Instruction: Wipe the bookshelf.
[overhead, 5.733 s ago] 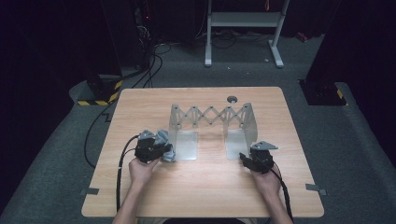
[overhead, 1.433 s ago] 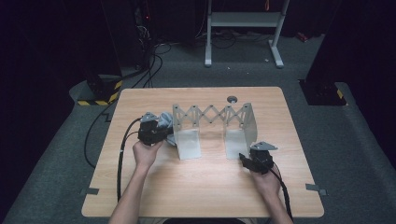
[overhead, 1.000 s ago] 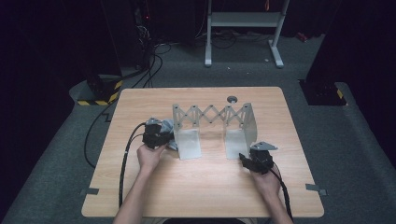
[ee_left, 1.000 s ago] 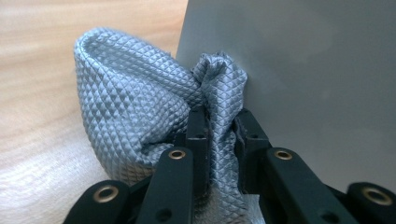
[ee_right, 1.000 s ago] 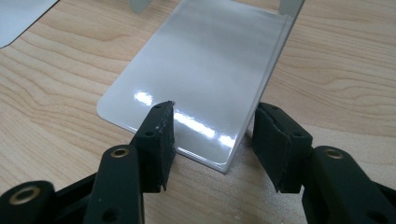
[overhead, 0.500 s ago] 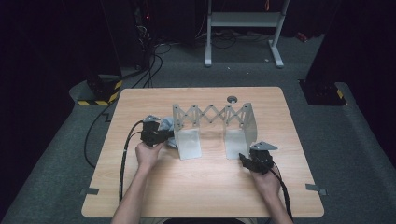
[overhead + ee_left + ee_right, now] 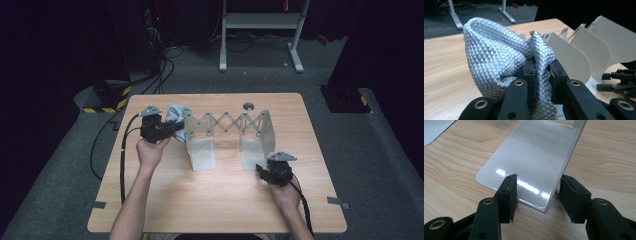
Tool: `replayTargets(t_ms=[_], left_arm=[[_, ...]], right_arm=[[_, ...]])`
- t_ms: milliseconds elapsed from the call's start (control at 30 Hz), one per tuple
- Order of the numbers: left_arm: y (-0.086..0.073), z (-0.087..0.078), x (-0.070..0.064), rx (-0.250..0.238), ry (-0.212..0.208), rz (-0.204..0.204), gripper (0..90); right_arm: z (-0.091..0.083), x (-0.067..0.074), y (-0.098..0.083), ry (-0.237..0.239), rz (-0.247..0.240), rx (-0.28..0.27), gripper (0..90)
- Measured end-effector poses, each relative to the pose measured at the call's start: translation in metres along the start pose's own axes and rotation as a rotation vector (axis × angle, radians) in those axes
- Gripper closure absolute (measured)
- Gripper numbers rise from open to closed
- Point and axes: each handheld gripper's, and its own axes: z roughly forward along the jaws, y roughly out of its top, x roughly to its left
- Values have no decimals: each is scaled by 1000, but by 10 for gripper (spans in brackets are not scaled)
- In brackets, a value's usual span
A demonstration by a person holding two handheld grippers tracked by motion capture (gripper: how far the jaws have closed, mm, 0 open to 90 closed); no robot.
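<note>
We pinch the crumpled grey quilted cloth (image 7: 499,62) in the left gripper (image 7: 175,131), held above the wooden tabletop (image 7: 215,200) beside the white accordion rack (image 7: 227,132), likely for hanging. The right gripper (image 7: 537,195) rests spread at the rack's base plate, probably steadying it.

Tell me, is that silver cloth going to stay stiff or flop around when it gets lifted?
Probably floppy: the cloth bunches and folds where the left tool pinches it. It likely weighs little, since one small pinch holds the whole bundle up. Its quilted surface looks grippy rather than slippery, though that is hard to tell.
</note>
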Motion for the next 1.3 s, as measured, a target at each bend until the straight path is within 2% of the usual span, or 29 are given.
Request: replayTargets(t_ms=[167,267,467,600,733,767,833,933,1133,1300], left_arm=[[9,6,4,15,9,12,786],[11,10,9,8,18,-6,785],[7,21,19,34,37,-24,785],[2,32,15,93,101,35,784],[-6,38,21,106,92,11,785],[-9,41,22,128,97,10,785],[-12,44,23,139,100,10,784],[-20,51,27,165,97,-11,785],[-36,71,36,258,109,-22,784],[-44,83,39,304,117,-20,785]], right_arm=[[0,0,0,4,-1,-1,492],[0,0,0,3,-2,0,492],[0,0,0,3,-3,0,493],[0,0,0,3,-3,-1,493],[0,0,0,2,-2,0,493],[0,0,0,2,-3,-1,493],[0,0,0,2,-3,-1,493],[0,0,0,2,-3,-1,493],[0,0,0,3,-2,-1,493],[0,0,0,6,1,-1,493]])
